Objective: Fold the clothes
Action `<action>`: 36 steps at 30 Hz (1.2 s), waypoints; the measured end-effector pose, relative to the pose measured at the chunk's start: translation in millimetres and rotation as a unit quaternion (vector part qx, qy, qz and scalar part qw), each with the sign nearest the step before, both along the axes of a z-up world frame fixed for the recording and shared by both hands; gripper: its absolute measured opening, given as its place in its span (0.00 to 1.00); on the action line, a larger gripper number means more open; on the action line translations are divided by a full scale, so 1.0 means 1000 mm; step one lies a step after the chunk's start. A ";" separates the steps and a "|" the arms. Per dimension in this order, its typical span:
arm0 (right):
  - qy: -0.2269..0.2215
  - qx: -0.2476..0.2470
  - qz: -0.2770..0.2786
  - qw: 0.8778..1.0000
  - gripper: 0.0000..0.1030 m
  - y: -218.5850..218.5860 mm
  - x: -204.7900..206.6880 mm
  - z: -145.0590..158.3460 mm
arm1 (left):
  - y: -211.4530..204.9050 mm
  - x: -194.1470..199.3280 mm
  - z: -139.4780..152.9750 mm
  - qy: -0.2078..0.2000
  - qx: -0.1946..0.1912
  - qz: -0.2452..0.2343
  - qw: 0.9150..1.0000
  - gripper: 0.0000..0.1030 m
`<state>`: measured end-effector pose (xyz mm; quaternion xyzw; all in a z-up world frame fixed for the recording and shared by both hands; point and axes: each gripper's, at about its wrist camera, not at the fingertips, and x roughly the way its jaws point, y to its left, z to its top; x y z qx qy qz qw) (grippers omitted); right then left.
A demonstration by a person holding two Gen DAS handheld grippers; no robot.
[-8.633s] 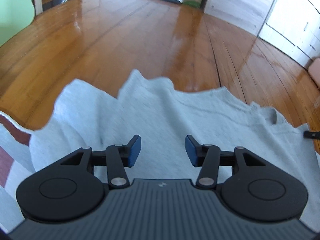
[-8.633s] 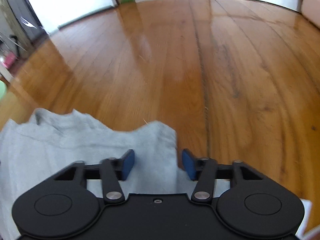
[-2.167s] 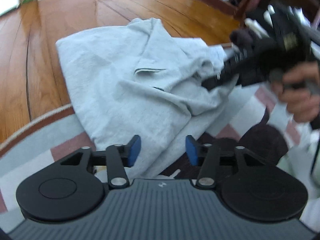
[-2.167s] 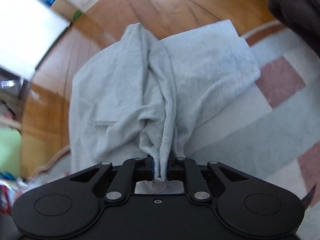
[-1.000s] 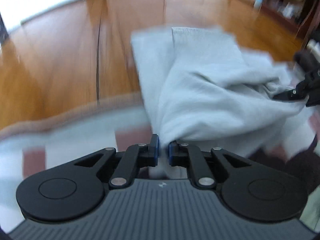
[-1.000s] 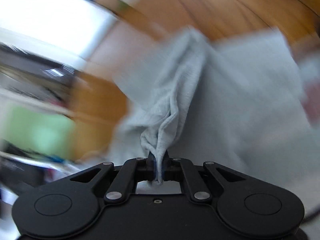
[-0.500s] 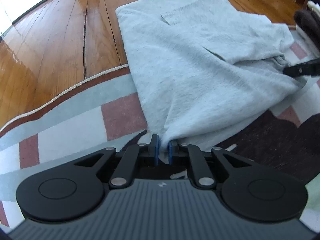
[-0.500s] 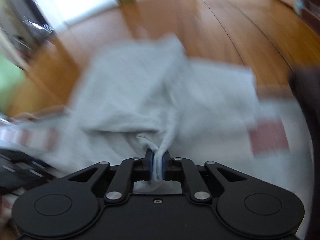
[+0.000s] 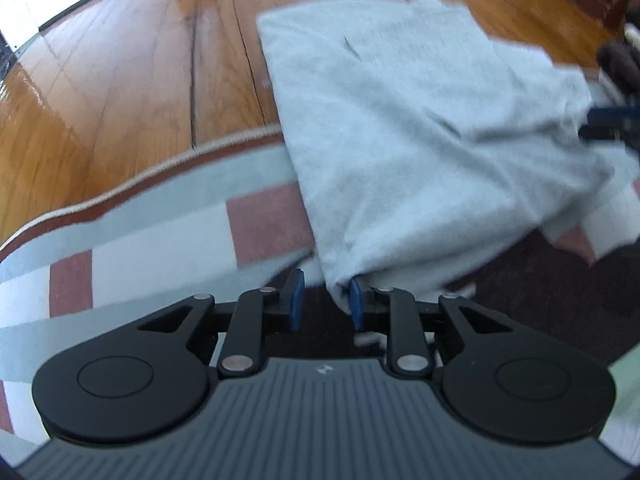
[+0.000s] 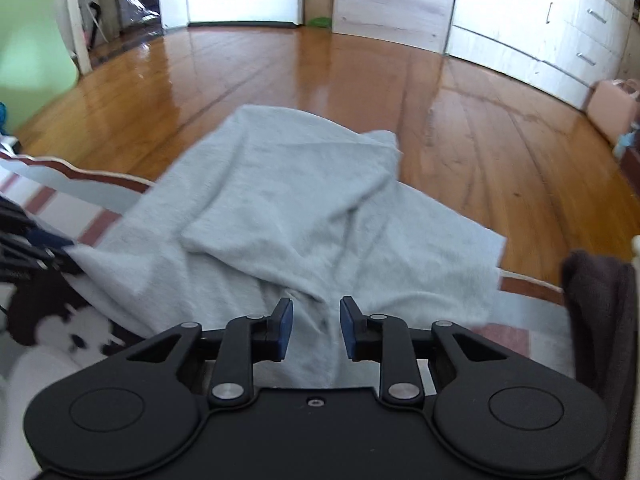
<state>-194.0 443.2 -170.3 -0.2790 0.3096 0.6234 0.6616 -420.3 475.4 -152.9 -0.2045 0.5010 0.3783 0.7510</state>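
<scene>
A light grey garment lies partly on the patterned rug and partly on the wooden floor. Its near corner touches the right finger of my left gripper, whose jaws stand apart and are open. In the right wrist view the same grey garment lies rumpled with a folded layer on top, and a strip of it runs between the parted fingers of my right gripper, which is open. The right gripper's blue tip shows at the garment's far right edge in the left wrist view.
The rug's brown border crosses the floor. A dark cloth hangs at the right. White drawers and a pink box stand at the back right, a green surface at the left.
Both grippers have opened and let go of the grey garment, which has dropped onto the rug and floor. The right wrist view has swung up toward the room.
</scene>
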 end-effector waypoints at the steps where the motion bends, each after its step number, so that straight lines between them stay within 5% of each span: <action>1: 0.007 -0.008 0.003 1.000 0.32 0.002 0.002 0.000 | -0.006 0.005 -0.004 0.020 0.004 -0.021 1.000 0.22; 4: 0.062 -0.046 -0.007 0.997 0.33 0.010 0.015 -0.003 | -0.013 0.013 0.000 0.057 0.004 -0.063 0.996 0.23; 8: 0.187 -0.008 -0.052 0.981 0.33 0.021 0.043 0.003 | 0.001 0.003 0.032 -0.021 -0.013 -0.072 0.997 0.33; 11: 0.177 0.005 -0.050 0.983 0.37 0.043 0.049 0.001 | 0.030 0.004 0.053 -0.104 -0.021 -0.060 0.993 0.41; 14: 0.114 -0.025 -0.021 0.993 0.37 0.073 0.039 -0.018 | 0.064 0.030 0.061 -0.137 0.003 -0.056 0.989 0.49; 17: 0.071 -0.056 -0.009 0.996 0.39 0.087 0.023 -0.037 | 0.091 0.078 0.050 -0.107 0.026 -0.072 0.991 0.49; 21: 0.047 -0.047 0.038 0.997 0.39 0.077 0.010 -0.038 | 0.109 0.132 0.036 -0.123 0.045 -0.115 0.985 0.55; 23: 0.036 -0.041 0.062 0.997 0.40 0.072 0.003 -0.038 | 0.121 0.138 0.026 -0.090 0.060 -0.084 0.991 0.60; 26: 0.080 -0.046 0.066 0.994 0.40 0.062 0.016 -0.031 | 0.139 0.147 0.011 -0.041 0.082 -0.037 0.995 0.59; 31: 0.200 -0.053 -0.058 0.977 0.58 0.019 0.073 -0.023 | 0.168 0.158 -0.011 0.032 0.113 0.040 0.992 0.59; 34: 0.221 -0.055 -0.160 0.960 0.58 -0.007 0.106 -0.027 | 0.177 0.140 -0.007 0.014 0.102 0.071 0.992 0.57; 36: 0.256 -0.051 -0.209 0.943 0.59 -0.017 0.124 -0.037 | 0.176 0.137 0.004 -0.035 0.084 0.067 0.994 0.57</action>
